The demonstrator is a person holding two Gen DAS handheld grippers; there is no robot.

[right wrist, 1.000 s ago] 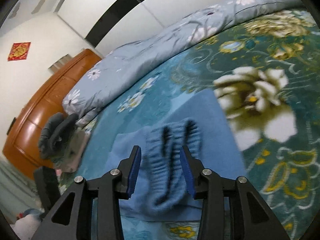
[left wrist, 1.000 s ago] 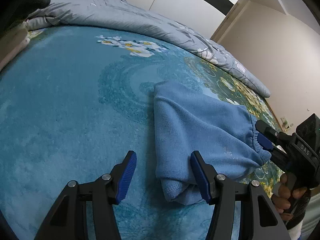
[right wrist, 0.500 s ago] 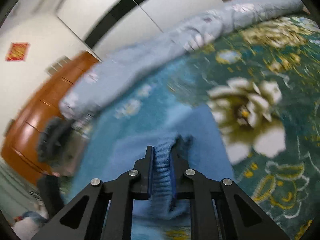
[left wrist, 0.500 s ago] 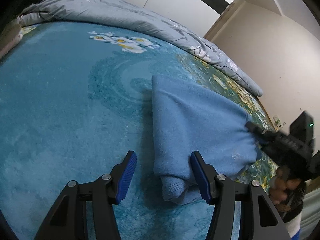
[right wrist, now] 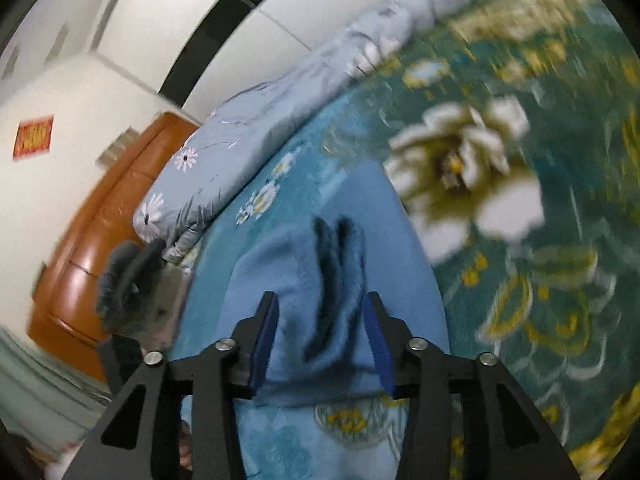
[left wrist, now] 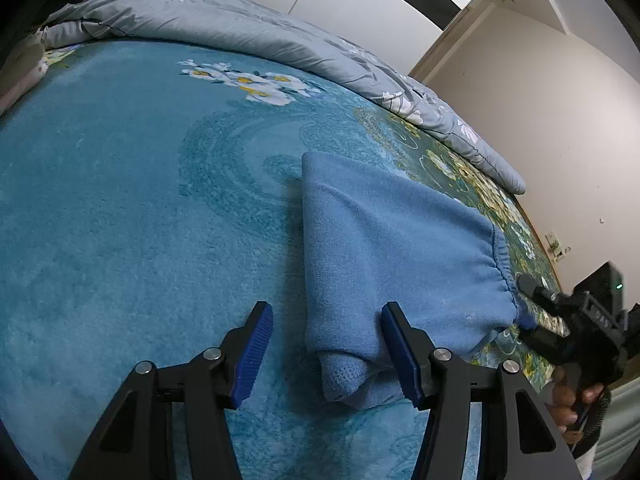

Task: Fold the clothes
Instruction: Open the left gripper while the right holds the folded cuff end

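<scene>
While the left gripper (left wrist: 326, 354) is standing half open at lower centre, holding nothing, the folded blue garment (left wrist: 396, 248) is lying centre-right on the bedspread (left wrist: 120, 200) | right view: right gripper (right wrist: 320, 340) jaws just opening, slack around the waistband (right wrist: 336, 264), risking the fold springing loose.

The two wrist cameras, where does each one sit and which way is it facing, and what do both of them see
Left wrist: on the left gripper, angled down over the bed at the blue garment; the right gripper and its hand show at right.
Right wrist: on the right gripper, jaws just reopened around the garment's elastic waistband, facing the wooden cabinet.
Shared: the garment, bed and grey quilt.
</scene>
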